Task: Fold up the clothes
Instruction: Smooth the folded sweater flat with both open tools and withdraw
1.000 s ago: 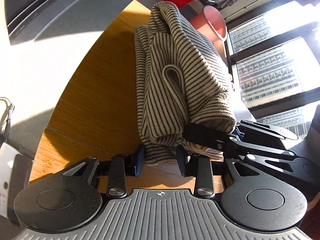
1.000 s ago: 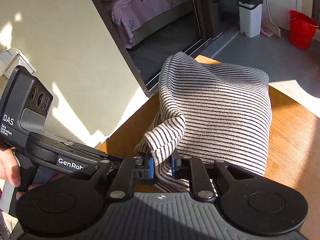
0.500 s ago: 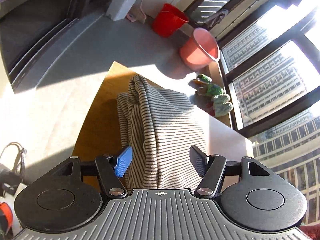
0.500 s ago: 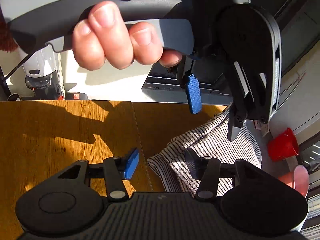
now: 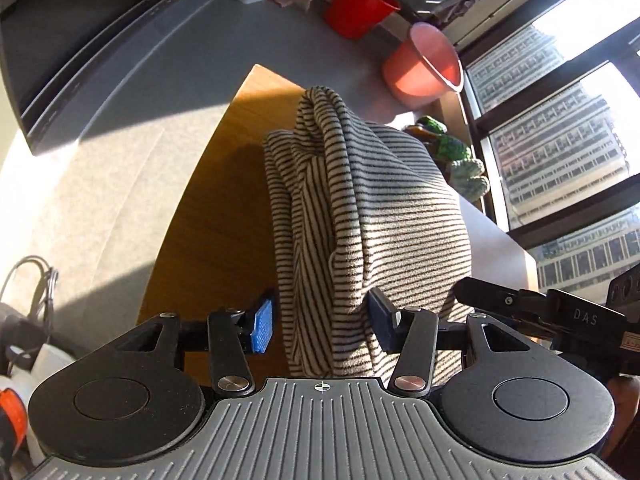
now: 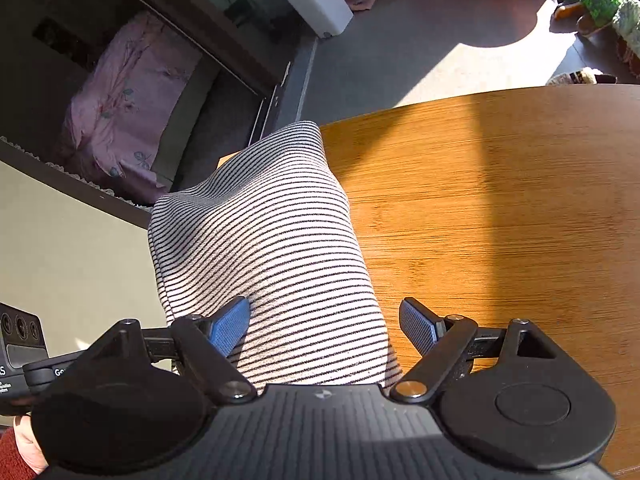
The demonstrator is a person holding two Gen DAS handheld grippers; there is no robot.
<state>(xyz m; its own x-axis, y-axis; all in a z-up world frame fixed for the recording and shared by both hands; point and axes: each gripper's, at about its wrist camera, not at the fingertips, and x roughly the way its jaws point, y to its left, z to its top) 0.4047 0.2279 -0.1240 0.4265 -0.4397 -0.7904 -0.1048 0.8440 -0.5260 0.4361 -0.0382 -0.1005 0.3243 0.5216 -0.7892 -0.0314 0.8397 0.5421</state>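
A folded striped garment (image 5: 360,216) lies on the wooden table (image 5: 224,184), bunched near the far edge. My left gripper (image 5: 324,322) is open, its jaws straddling the garment's near end without pinching it. In the right wrist view the same striped garment (image 6: 272,248) lies at the table's left edge (image 6: 500,216). My right gripper (image 6: 326,326) is open over the near end of the cloth, its left pad (image 6: 230,326) touching the fabric. The right gripper's body (image 5: 560,316) shows at the right of the left wrist view.
Beyond the table are a grey floor, a red bucket (image 5: 356,8), a pink bucket (image 5: 424,68) and green slippers (image 5: 452,152) by large windows. A white bin (image 6: 320,0) and a pink-covered bed (image 6: 120,108) lie behind the table's far edge.
Both grippers let go of the garment, opened and lifted away, then came back down. Now they sit open over the near end of the folded cloth.
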